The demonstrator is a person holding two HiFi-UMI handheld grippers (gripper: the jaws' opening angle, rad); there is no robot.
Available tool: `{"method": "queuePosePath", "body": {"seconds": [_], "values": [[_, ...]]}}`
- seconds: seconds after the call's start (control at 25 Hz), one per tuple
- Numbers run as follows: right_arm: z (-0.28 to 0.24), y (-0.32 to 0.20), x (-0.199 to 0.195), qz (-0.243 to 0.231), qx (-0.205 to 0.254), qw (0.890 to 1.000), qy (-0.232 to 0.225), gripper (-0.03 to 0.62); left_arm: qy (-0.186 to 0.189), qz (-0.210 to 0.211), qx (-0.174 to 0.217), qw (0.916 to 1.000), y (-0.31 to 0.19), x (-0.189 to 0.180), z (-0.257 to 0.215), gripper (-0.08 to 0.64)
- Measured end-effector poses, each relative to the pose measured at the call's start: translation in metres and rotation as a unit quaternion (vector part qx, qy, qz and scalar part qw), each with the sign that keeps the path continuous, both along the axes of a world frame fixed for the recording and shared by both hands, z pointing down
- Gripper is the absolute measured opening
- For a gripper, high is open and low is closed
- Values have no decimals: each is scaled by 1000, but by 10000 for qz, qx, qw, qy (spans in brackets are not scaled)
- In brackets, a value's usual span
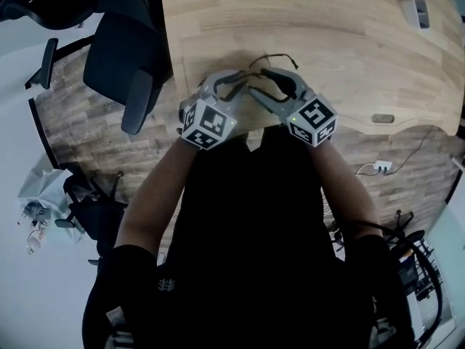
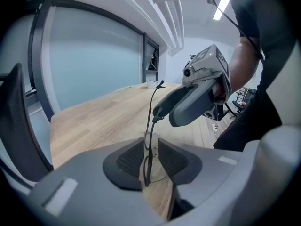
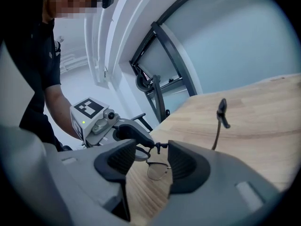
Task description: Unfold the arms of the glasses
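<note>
Left hand-held gripper (image 2: 150, 147) jaws parted, glasses (image 2: 149, 166) between pads, unpressed. Right hand-held gripper (image 3: 153, 161) jaws wide apart. Both near bench (image 1: 327, 20) front edge; bare bench beyond.

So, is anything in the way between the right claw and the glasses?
Nothing visible. The glasses sit just ahead of the open right claw; the left claw straddles their frame from the opposite side, not in between.

We note: pale wooden tabletop (image 1: 349, 35), matt, visible grain | thin dark wire-rimmed glasses (image 3: 157, 171), clear glossy lenses, black plastic-looking arm tips | left gripper (image 2: 151, 147) and right gripper (image 3: 153, 154), smooth matt grey plastic shells | their black pads (image 2: 129, 159), ribbed, rubbery, dull.
</note>
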State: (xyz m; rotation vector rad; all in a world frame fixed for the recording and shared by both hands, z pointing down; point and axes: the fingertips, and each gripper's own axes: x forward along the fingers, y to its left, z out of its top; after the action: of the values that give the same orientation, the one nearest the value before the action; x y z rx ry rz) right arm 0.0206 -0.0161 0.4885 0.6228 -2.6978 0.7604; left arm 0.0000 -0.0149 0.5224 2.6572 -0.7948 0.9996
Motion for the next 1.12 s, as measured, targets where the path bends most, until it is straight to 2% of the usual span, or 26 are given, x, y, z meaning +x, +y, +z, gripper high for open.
{"method": "queuePosePath", "body": {"seconds": [0.28,0.6,1.12], "values": [[-15,13,-11,-16,150,9998,97,206,187,-162,322,9992,20,-27,-30,112],[-33,35,-43,-117,474,9985,243,206,259,-661,522,9961,53,-77,-47,111],[-43,60,-101,-245,780,9956,463,206,391,-1349,836,9866,92,-149,-80,110]]}}
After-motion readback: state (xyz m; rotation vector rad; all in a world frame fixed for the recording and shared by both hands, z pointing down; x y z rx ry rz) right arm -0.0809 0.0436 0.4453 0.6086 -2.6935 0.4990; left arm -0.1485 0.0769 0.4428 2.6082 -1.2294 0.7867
